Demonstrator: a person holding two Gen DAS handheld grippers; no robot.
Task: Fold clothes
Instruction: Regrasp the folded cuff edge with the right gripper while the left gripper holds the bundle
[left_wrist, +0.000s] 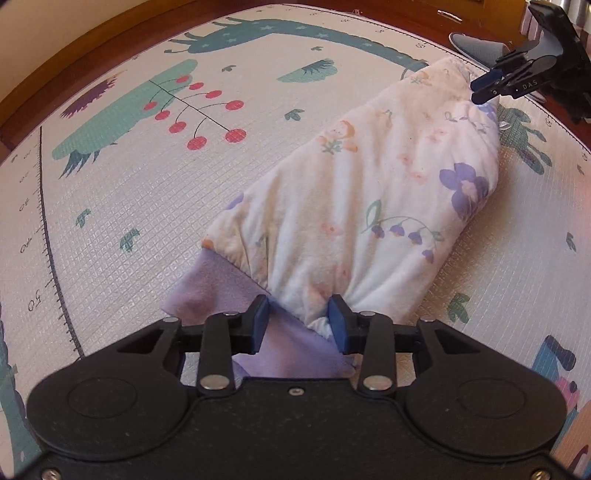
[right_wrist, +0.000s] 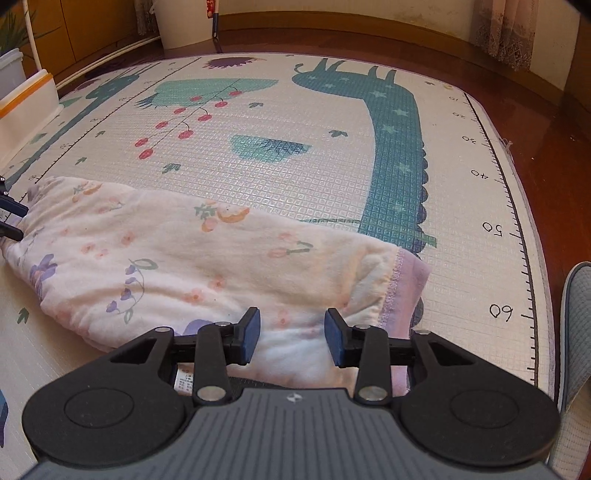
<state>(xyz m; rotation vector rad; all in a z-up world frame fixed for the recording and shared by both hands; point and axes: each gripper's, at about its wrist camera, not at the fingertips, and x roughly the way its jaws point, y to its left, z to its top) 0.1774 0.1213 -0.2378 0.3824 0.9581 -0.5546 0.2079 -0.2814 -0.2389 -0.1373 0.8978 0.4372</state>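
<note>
The floral garment (left_wrist: 369, 192) is lying doubled over on the play mat (left_wrist: 147, 221) (lilac lining showing); left gripper (left_wrist: 299, 321) and right gripper (right_wrist: 291, 334), jaws parted, are straddling opposite ends; further folds seem possible.

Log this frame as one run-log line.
fold clothes | floral garment lying lengthwise on play mat | left hand-held gripper open astride lilac-cuff end | right hand-held gripper open over opposite end | no grasp yet

Floral garment (left_wrist: 369, 206) flat on cartoon-printed play mat (left_wrist: 147, 221) over wooden floor (right_wrist: 535, 122).
</note>
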